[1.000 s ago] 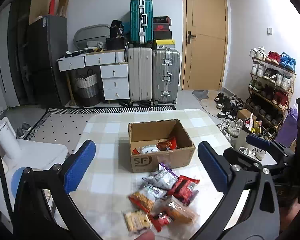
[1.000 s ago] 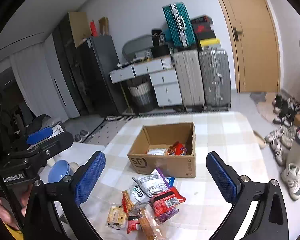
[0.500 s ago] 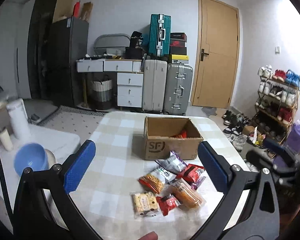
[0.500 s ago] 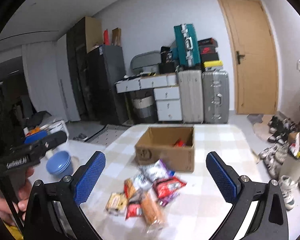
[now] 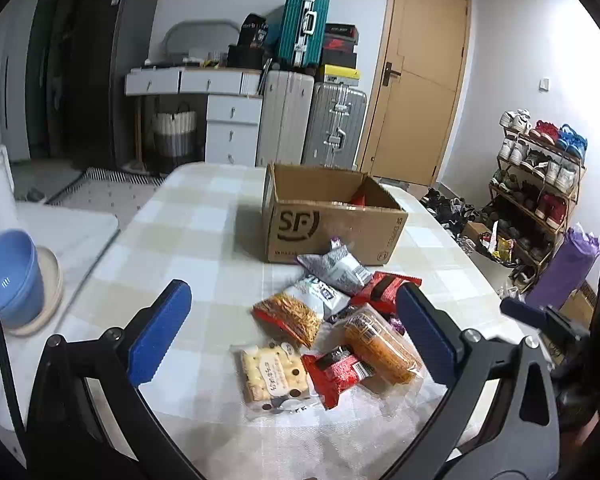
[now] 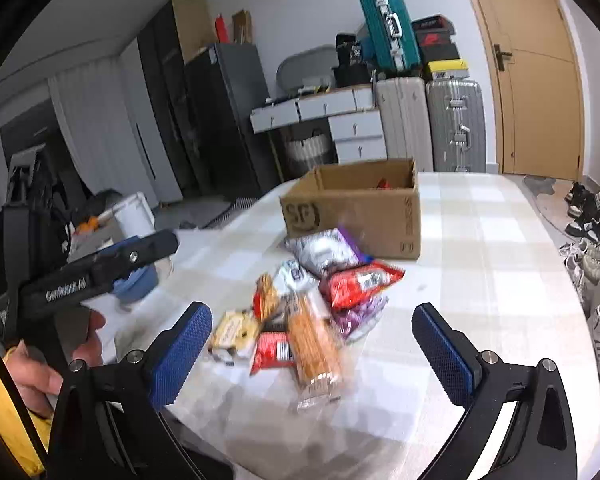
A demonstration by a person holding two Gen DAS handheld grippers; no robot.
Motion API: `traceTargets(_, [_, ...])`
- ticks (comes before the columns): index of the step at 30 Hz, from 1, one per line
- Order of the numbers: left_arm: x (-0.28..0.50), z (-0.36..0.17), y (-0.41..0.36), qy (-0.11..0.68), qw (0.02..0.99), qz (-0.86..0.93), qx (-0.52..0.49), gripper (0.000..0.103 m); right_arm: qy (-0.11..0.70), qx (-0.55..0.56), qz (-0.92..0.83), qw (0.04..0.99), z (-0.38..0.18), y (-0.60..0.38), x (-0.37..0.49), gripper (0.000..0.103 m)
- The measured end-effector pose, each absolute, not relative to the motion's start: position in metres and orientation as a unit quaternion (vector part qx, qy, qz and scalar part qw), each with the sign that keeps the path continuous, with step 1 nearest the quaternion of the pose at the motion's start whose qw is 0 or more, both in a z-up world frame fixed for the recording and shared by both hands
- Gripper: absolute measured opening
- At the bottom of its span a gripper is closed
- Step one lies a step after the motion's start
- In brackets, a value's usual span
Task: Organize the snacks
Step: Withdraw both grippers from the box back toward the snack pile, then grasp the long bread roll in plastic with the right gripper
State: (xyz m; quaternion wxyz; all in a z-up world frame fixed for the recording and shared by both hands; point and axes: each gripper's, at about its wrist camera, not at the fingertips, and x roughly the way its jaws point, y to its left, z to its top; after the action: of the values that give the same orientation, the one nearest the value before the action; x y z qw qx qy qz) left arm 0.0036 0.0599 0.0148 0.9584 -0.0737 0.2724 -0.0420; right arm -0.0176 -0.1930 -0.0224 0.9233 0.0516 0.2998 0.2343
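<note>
Left wrist view: left gripper (image 5: 292, 332) wide, empty; snacks (image 5: 332, 324) heaped dead ahead on tabletop (image 5: 188, 232), box (image 5: 332, 220) at 12 o'clock, handy for loading. Right wrist view: right gripper (image 6: 312, 348) wide, empty, framing the heap.

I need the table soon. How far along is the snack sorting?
Barely begun. Done: one red packet shows inside the cardboard box. In hand: nothing; the left gripper and right gripper are both open and empty. Left: the snack pile lies on the table.
</note>
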Motion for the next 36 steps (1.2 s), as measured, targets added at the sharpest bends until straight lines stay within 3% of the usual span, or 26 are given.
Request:
traceTargets(7, [0.017,-0.001,0.048,0.281,0.957,-0.049,-0.059,0.102,0.331,0.039,0.236,0.913,-0.039,-0.183,-0.008,0.102])
traceTargets(19, [0.034,-0.014,0.074,0.316,0.939,-0.035,-0.134,0.102,0.385,0.020,0.255,0.887,-0.060,-0.169,0.025,0.101])
traceTargets(22, [0.033,-0.014,0.080,0.315,0.938,-0.030,-0.140,0.102,0.420,0.019,0.268,0.867,-0.077,-0.163,0.043,0.091])
traceTargets(24, [0.034,-0.015,0.082,0.316,0.938,-0.030,-0.142,0.102,0.440,0.019,0.271,0.856,-0.088,-0.160,0.054,0.079])
traceTargets(32, [0.042,-0.021,0.081,0.336,0.931,-0.032,-0.140,0.102,0.469,0.017,0.284,0.836,-0.106,-0.151,0.073,0.066])
traceTargets(34, [0.044,-0.025,0.082,0.346,0.927,-0.033,-0.144,0.102,0.471,0.014,0.282,0.836,-0.107,-0.149,0.075,0.058])
traceTargets(35, [0.046,-0.027,0.082,0.351,0.924,-0.036,-0.147,0.102,0.476,0.018,0.285,0.832,-0.109,-0.148,0.076,0.048])
traceTargets(36, [0.048,-0.029,0.082,0.357,0.922,-0.036,-0.148,0.102,0.482,0.024,0.288,0.827,-0.110,-0.148,0.077,0.046])
